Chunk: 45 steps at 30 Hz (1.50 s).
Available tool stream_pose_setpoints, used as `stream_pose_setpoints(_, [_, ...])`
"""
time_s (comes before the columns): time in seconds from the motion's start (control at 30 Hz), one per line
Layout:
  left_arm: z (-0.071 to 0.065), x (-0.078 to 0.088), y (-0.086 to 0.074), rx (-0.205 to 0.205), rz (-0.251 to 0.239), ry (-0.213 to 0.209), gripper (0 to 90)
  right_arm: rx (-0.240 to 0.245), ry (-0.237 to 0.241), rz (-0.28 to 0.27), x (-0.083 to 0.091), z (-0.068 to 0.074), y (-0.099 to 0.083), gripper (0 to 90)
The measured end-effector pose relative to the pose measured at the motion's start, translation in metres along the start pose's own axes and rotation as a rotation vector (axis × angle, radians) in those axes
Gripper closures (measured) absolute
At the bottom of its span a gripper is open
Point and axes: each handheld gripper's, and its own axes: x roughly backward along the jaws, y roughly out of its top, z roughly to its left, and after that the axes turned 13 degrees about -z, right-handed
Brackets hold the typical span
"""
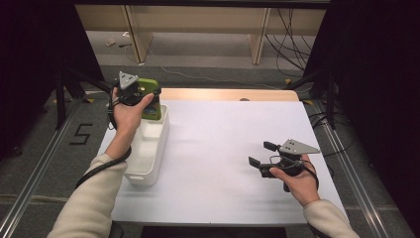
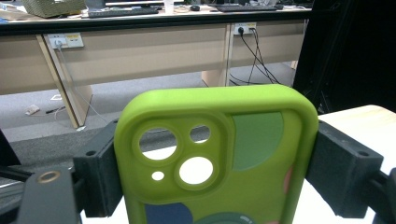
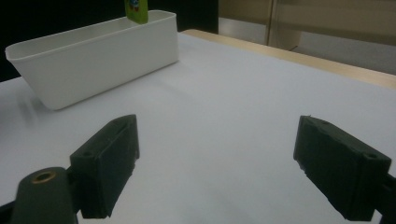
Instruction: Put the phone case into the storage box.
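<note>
The green case (image 2: 219,158) stands upright, long axis vertical, clamped by its side edges in my left gripper (image 1: 134,93), hanging over the far end of the bin (image 1: 148,148). Straight down drops it in. My right gripper (image 1: 267,157) rests well apart, jaws wide and empty.

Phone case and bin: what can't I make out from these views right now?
- Phone case: lower part cut off by the bottom edge in the left gripper view; in the high view the hand covers part of it.
- White bin: its inside is hidden by its wall in the right gripper view, partly by the forearm in the high view.
</note>
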Motion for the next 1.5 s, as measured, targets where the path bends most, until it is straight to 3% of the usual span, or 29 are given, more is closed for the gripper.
stream_pose_setpoints(1.5, [-0.002,-0.012,-0.004,-0.004,0.013,-0.009,16.0,-0.003,0.003,-0.001,0.000,0.000,-0.001,15.4])
